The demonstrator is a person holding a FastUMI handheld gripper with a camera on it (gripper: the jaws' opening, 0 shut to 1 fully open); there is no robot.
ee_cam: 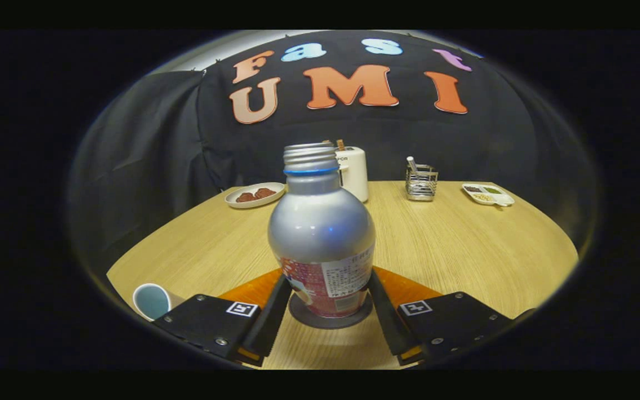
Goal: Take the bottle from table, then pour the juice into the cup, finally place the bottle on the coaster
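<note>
Furthest left, beside the left finger, a pale cup with a teal inside (pixel 151 300) lies tipped with its mouth toward the camera, near the edge of the round light-wood table (pixel 464 250). Just right of it, the gripper (pixel 325 319) has its 2 fingers flanking the lower body of the silver metal bottle with a red printed label and an uncapped threaded neck (pixel 321 233); both fingers appear to touch the label, so it looks pinched, though how firmly cannot be told. The bottle stands upright between the fingers on a dark round coaster (pixel 328 320), itself resting on an orange mat (pixel 409 289). This looks like the final placing step: to do it well, check the base sits flat and centred on the coaster, then spread the fingers evenly and draw straight back so neither side nudges the bottle. Well beyond the bottle stand a white plate of reddish food (pixel 255 195), a white appliance (pixel 353 172), a wire caddy (pixel 421 182) and a small divided dish (pixel 488 194).
</note>
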